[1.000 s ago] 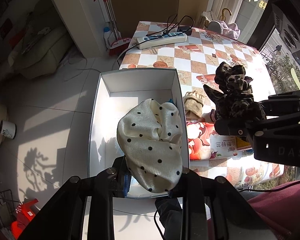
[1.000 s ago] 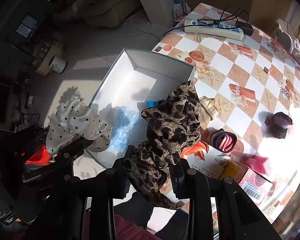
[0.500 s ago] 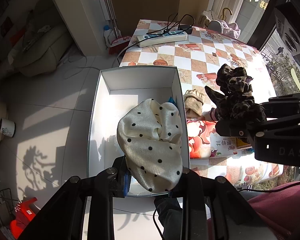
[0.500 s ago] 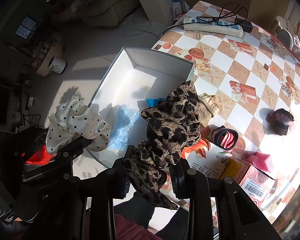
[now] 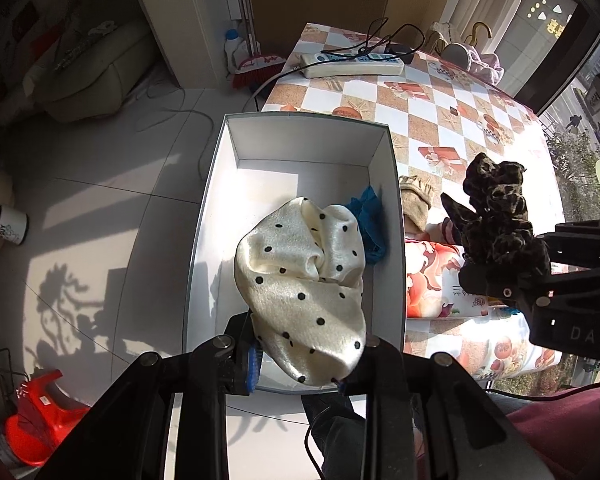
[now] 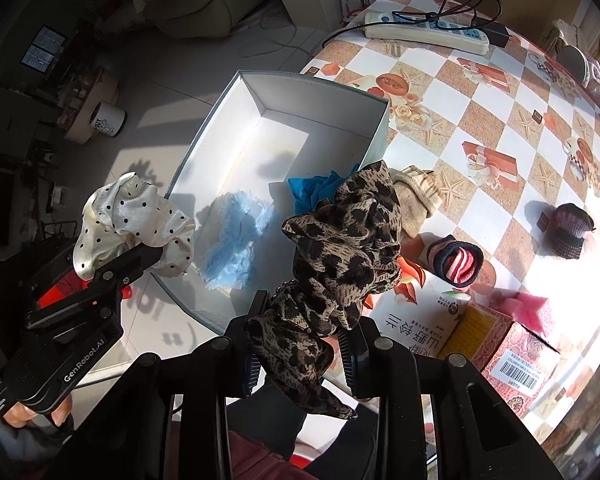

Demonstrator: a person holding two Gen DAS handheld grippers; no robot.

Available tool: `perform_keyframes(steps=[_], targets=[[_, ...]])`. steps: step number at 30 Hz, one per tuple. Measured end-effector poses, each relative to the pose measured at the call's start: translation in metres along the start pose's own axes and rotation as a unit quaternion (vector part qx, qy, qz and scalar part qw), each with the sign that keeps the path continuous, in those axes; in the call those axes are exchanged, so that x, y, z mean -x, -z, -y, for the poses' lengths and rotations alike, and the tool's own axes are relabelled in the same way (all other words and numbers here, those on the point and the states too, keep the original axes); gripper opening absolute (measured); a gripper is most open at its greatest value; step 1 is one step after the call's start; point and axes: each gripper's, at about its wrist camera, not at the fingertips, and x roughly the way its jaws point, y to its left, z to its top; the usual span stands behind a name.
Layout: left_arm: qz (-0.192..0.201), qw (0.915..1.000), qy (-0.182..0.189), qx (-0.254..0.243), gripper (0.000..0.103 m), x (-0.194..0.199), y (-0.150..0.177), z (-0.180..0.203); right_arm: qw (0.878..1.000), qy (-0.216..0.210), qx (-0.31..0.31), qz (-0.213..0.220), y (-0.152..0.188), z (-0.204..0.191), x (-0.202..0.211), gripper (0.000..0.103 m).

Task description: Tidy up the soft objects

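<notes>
My left gripper (image 5: pixel 306 356) is shut on a cream polka-dot scrunchie (image 5: pixel 304 280) and holds it above the near end of the white box (image 5: pixel 300 132). My right gripper (image 6: pixel 300 352) is shut on a leopard-print scrunchie (image 6: pixel 340 256), held above the box's right wall. The box (image 6: pixel 312 108) holds a light blue cloth (image 6: pixel 236 236) and a teal cloth (image 6: pixel 312 188). A beige sock (image 6: pixel 416 200), a rolled red-striped sock (image 6: pixel 456 260), a dark knit item (image 6: pixel 568 228) and a pink piece (image 6: pixel 532 312) lie on the checkered table (image 6: pixel 500 100).
A white power strip (image 6: pixel 424 28) with cables lies at the table's far end. Printed cartons (image 6: pixel 512 344) sit at the table's near edge. On the floor to the left stand a red stool (image 5: pixel 36 420) and a white mug (image 5: pixel 12 224).
Both grippers keep their hold. The view has shifted slightly, with the box and table sliding a little toward the near side; the scrunchies stay in place between the fingers.
</notes>
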Motion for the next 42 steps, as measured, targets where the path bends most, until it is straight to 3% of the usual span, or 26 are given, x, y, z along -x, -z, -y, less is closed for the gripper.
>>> perform_keyframes(steps=[8, 11, 13, 16, 17, 18, 19, 20, 22, 26, 34, 38, 42], targets=[[-0.034, 0.999, 0.002, 0.027, 0.031, -0.019, 0.009, -0.015, 0.998, 0.002, 0.067, -0.023, -0.004, -0.035, -0.019, 0.034], [-0.038, 0.9986, 0.007, 0.037, 0.04, -0.021, 0.011, -0.018, 0.996, 0.006, 0.082, -0.022, -0.009, -0.042, -0.023, 0.034], [-0.035, 0.9986, 0.006, 0.039, 0.058, -0.021, 0.011, -0.019, 0.996, 0.003, 0.086, -0.02, -0.016, -0.045, -0.025, 0.036], [-0.03, 0.9988, 0.007, 0.038, 0.082, -0.017, 0.011, -0.018, 0.997, -0.006, 0.081, -0.008, -0.026, -0.045, -0.023, 0.066], [-0.029, 0.9988, 0.013, 0.038, 0.082, -0.016, 0.012, -0.019, 0.997, -0.009, 0.079, -0.005, -0.028, -0.045, -0.021, 0.073], [-0.031, 0.9985, 0.025, 0.038, 0.082, -0.016, 0.011, -0.019, 0.997, -0.01, 0.075, -0.003, -0.029, -0.043, -0.018, 0.09], [-0.032, 0.998, 0.037, 0.04, 0.086, -0.016, 0.012, -0.019, 0.997, -0.012, 0.07, 0.0, -0.031, -0.042, -0.016, 0.099], [-0.032, 0.9976, 0.046, 0.041, 0.087, -0.016, 0.012, -0.018, 0.998, -0.016, 0.063, 0.001, -0.031, -0.039, -0.014, 0.1], [-0.034, 0.9971, 0.056, 0.039, 0.103, -0.016, 0.012, -0.016, 0.999, -0.017, 0.045, -0.006, -0.032, -0.031, -0.013, 0.1], [-0.016, 0.9941, 0.104, 0.025, 0.103, -0.009, 0.009, -0.003, 1.0, -0.026, -0.001, -0.018, -0.028, -0.01, -0.009, 0.102], [-0.02, 0.9886, 0.149, -0.002, 0.103, -0.004, -0.021, 0.024, 0.991, -0.057, -0.108, 0.049, -0.011, 0.052, 0.048, 0.102], [-0.028, 0.9904, 0.131, -0.035, 0.103, -0.008, -0.031, 0.047, 0.976, -0.049, -0.194, 0.089, 0.012, 0.113, 0.082, 0.102], [-0.04, 0.9901, 0.108, -0.079, 0.103, -0.016, -0.036, 0.075, 0.941, 0.003, -0.322, 0.106, 0.056, 0.196, 0.095, 0.102]])
